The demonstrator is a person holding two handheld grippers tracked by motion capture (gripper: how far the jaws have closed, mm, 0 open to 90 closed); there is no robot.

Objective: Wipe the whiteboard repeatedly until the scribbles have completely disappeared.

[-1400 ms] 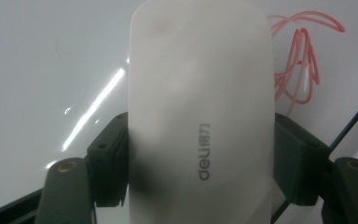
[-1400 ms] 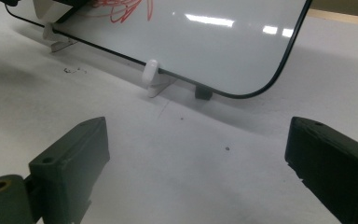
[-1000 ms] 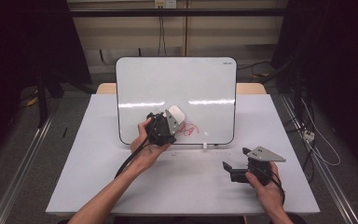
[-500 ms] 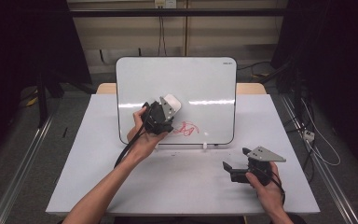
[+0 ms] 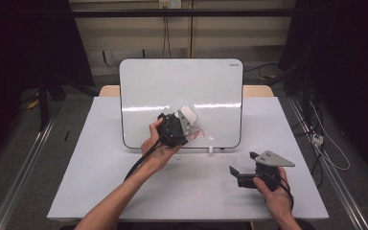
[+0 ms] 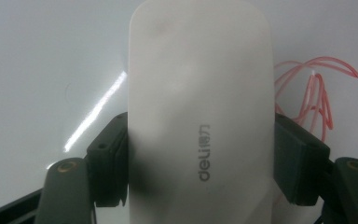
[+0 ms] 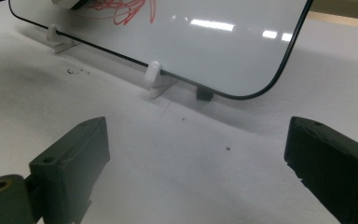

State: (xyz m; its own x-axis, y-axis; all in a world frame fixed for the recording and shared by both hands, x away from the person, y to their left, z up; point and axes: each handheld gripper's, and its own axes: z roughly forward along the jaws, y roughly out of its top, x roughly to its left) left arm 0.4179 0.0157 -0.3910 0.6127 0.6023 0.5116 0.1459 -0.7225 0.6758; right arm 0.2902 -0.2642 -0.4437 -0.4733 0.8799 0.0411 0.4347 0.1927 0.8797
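Note:
A white board eraser (image 5: 188,114) marked "deli" (image 6: 200,116) is pressed flat on the upright whiteboard (image 5: 182,86). My left gripper (image 5: 184,120) is shut on the eraser's two long sides (image 6: 200,163). A red scribble (image 5: 199,133) shows just right of the eraser (image 6: 312,93), low on the board. My right gripper (image 5: 243,162) rests on the table at the front right, held in a hand. Its jaws stand wide open with nothing between them (image 7: 196,168), pointing at the board's lower corner (image 7: 214,42).
The whiteboard stands on small white clip feet (image 7: 154,77) on the white table (image 5: 100,182). A black cable (image 5: 139,165) trails from the left gripper along the forearm. Dark floor and metal rails flank the table.
My left gripper carried the eraser up and left across the board, then back down and to the right. Less of the red scribble shows now. The right gripper has stayed put.

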